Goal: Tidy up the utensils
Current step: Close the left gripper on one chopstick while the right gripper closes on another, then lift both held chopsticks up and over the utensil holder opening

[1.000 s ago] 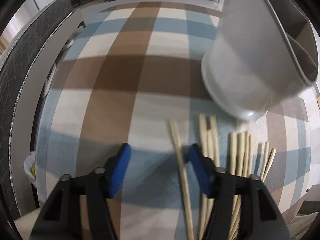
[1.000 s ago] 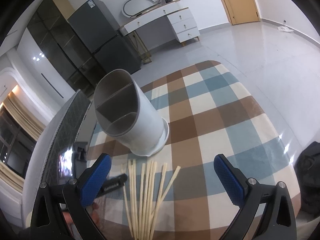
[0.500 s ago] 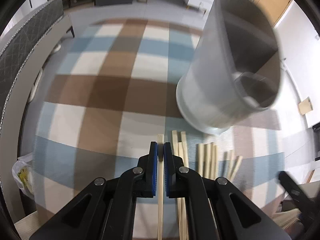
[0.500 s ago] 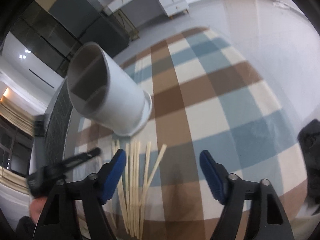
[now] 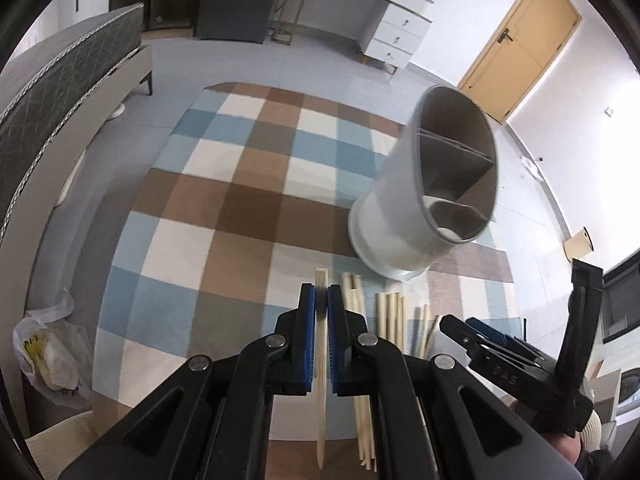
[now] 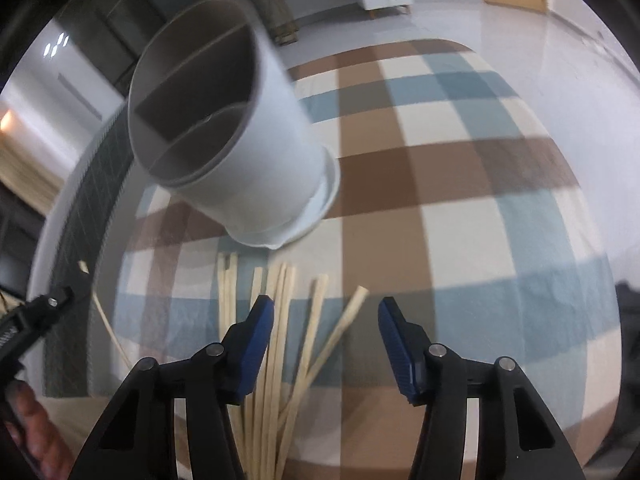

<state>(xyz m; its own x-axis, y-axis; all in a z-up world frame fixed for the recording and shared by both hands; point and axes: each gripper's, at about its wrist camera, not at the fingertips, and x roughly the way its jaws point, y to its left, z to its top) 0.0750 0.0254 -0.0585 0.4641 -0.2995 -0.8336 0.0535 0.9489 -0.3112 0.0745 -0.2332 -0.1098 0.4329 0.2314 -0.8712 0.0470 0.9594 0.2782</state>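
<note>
Down at the bottom middle of the left wrist view, the left gripper (image 5: pixel 321 300) has its blue-padded fingers (image 5: pixel 307 312) pinched nearly together on a single pale wooden chopstick (image 5: pixel 321 364). That stick runs straight between the pads, its squared end poking out past the tips toward the upper part of the frame.

Just right of it, the rest of the pale wooden chopsticks (image 5: pixel 390 316) lie roughly side by side on the glass tabletop (image 5: pixel 224 368), and you can see the blue, brown and cream checked rug (image 5: pixel 248 200) through the glass. Upper right of those sticks sits the white cylindrical utensil holder with grey inner dividers (image 5: pixel 432 196), standing on the table close to the stick ends; it looks empty as far as I can see inside.

Over in the right wrist view, the right gripper (image 6: pixel 326 308) is spread wide and holds nothing. It sits low in the frame over the right side of the loose bunch (image 6: pixel 280 320), with a couple of the sticks fanning out between its fingers. The holder (image 6: pixel 248 160) fills the upper left there, and it's a bit blurry.
</note>
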